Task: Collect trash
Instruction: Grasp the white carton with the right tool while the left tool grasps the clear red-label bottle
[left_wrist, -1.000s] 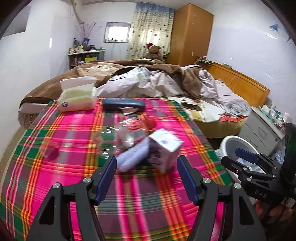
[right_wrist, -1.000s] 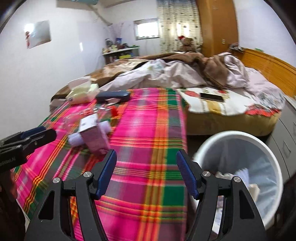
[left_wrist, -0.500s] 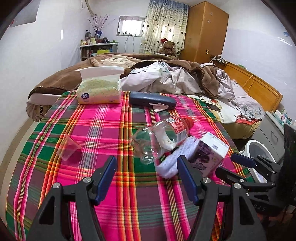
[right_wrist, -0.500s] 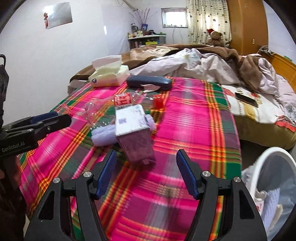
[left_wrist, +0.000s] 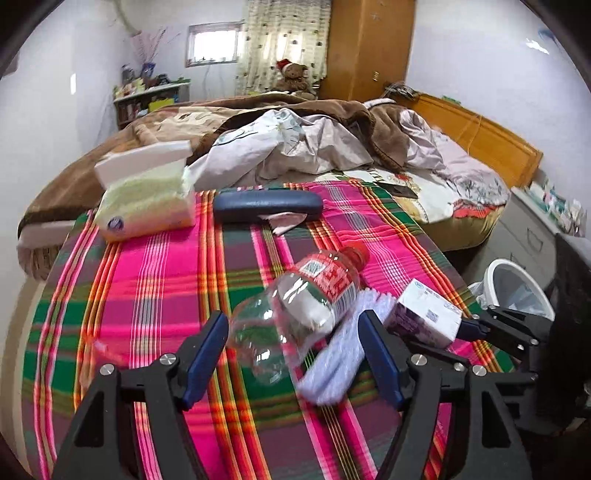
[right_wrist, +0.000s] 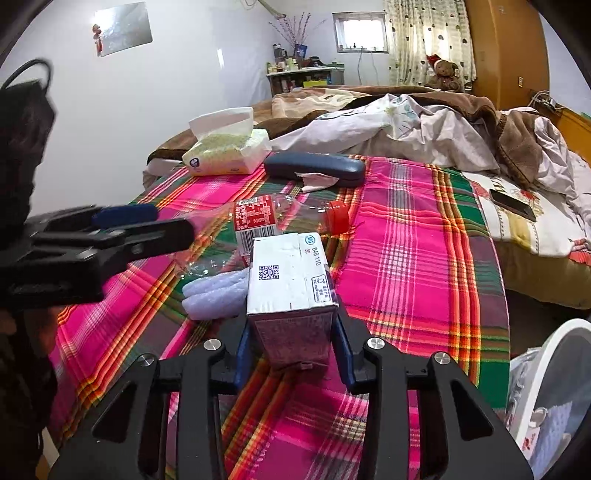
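It was a home bedroom: an unmade bed (left_wrist: 314, 147) with a brown blanket (left_wrist: 332, 110), a teddy bear (left_wrist: 291, 75), a wooden wardrobe (left_wrist: 369, 48) and a curtained window (left_wrist: 212, 44).

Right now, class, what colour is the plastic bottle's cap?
Red; the bottle cap shows best in the right wrist view.

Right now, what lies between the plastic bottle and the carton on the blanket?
A white foam sleeve lies between the plastic bottle and the carton, touching both. The right wrist view shows it best.
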